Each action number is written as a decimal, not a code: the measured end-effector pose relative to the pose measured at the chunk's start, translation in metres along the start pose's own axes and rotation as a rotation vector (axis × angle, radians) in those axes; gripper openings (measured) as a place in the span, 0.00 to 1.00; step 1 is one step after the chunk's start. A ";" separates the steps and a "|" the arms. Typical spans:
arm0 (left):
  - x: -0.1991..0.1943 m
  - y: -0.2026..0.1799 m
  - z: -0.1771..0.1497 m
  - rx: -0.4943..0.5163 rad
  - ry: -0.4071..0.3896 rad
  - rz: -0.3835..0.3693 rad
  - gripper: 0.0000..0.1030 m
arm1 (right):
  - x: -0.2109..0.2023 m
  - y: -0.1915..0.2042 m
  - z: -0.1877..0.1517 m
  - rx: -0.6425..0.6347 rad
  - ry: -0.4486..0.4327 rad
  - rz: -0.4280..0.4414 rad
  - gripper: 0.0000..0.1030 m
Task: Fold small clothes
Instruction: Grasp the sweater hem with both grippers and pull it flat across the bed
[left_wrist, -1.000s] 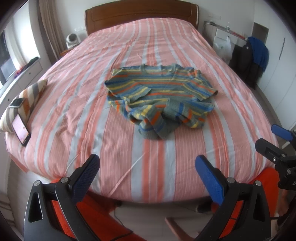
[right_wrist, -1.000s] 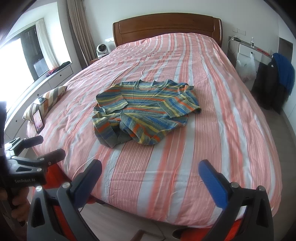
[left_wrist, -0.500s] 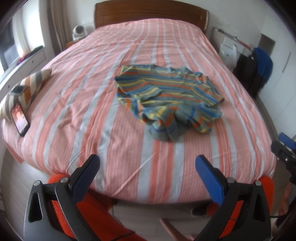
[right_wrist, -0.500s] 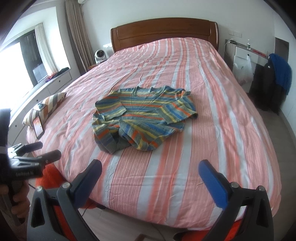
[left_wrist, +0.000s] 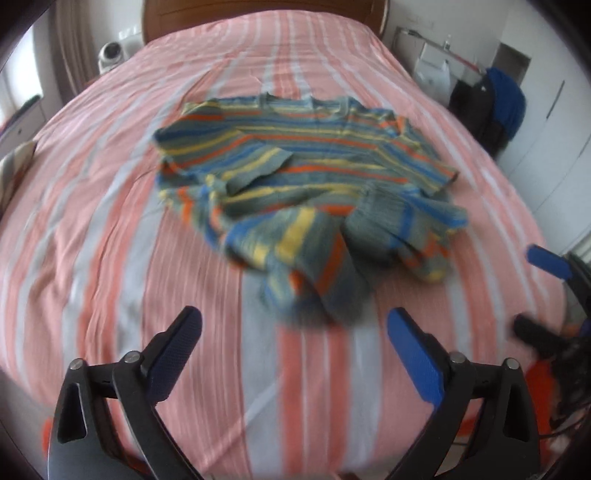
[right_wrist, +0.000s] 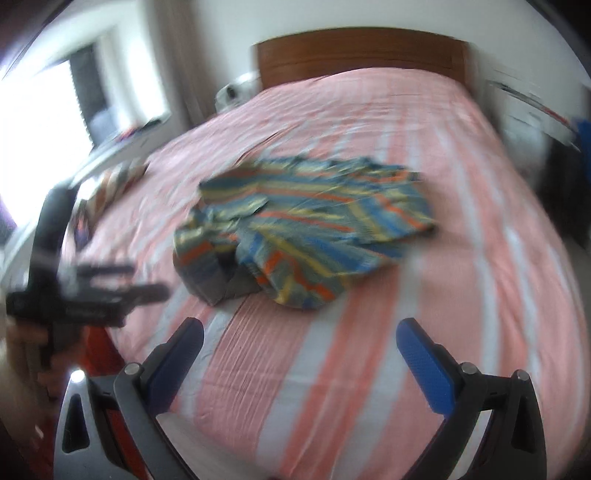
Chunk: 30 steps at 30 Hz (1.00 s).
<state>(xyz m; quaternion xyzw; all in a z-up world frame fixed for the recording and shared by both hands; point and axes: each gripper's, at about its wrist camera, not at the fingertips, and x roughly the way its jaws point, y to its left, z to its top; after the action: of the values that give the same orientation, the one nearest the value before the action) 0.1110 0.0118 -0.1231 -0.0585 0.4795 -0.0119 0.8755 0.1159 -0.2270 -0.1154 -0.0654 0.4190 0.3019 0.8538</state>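
Crumpled, maybe half-bunched stripy shirt (left_wrist: 306, 184) on the bed (left_wrist: 110, 258), left gripper (left_wrist: 293, 350) and right gripper (right_wrist: 299, 354) both wide apart, empty

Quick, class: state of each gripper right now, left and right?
Left gripper: open, holding nothing, short of the striped sweater.
Right gripper: open, holding nothing.

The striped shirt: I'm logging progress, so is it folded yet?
Not folded. The striped shirt lies crumpled on the bed, its lower part bunched in a heap.
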 end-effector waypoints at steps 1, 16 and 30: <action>0.007 0.001 0.004 0.002 0.001 0.002 0.77 | 0.021 0.004 0.005 -0.054 0.019 -0.001 0.99; -0.076 0.075 -0.063 -0.024 0.176 -0.172 0.12 | -0.042 -0.024 -0.036 -0.083 0.077 0.219 0.09; -0.050 0.078 -0.073 -0.154 0.139 -0.162 0.68 | -0.029 -0.059 -0.099 0.185 0.163 0.166 0.62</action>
<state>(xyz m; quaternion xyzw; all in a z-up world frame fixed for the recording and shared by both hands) 0.0202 0.0865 -0.1293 -0.1628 0.5323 -0.0497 0.8293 0.0693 -0.3243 -0.1656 0.0241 0.5167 0.3252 0.7916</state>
